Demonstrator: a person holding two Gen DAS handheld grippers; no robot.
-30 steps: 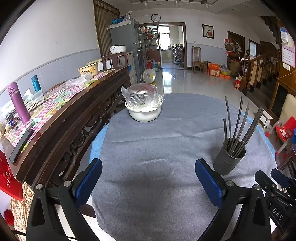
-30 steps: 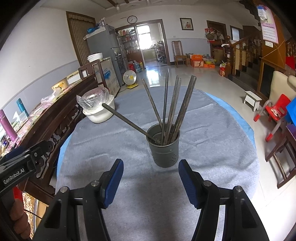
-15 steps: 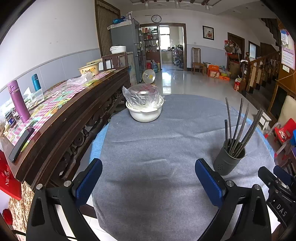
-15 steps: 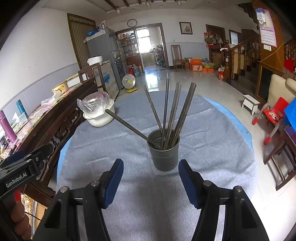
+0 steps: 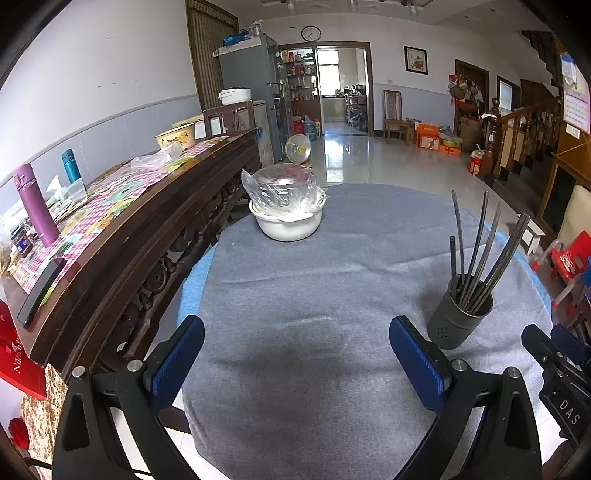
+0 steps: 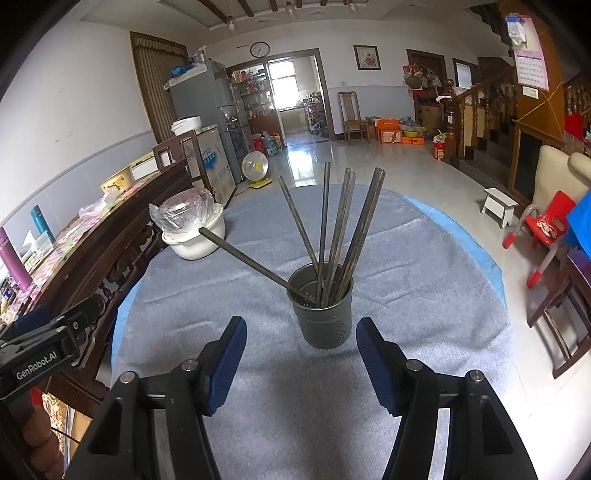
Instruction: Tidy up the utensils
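Little changed in last second: your right gripper [image 6: 301,365] pulled back a bit, cup [image 6: 322,310] now sits slightly farther ahead of fingers. Looks like sticks all in, job near done.

Right fingers [image 6: 225,363] wide apart, hold nothing. Left gripper [image 5: 295,363] fingers also wide apart, empty, over bare table [image 5: 314,280].

Cup just ahead, between your right fingers, not touching.

Sticks [image 6: 341,236] point up, fanned out. One stick [image 6: 251,258] leans low toward your left, tip toward white bowl [image 6: 195,236].

A lived-in family home: a tiled hall with a refrigerator [image 5: 255,92], wall clock [image 5: 311,33], wooden staircase [image 6: 491,110] and child's red chair [image 6: 550,225].
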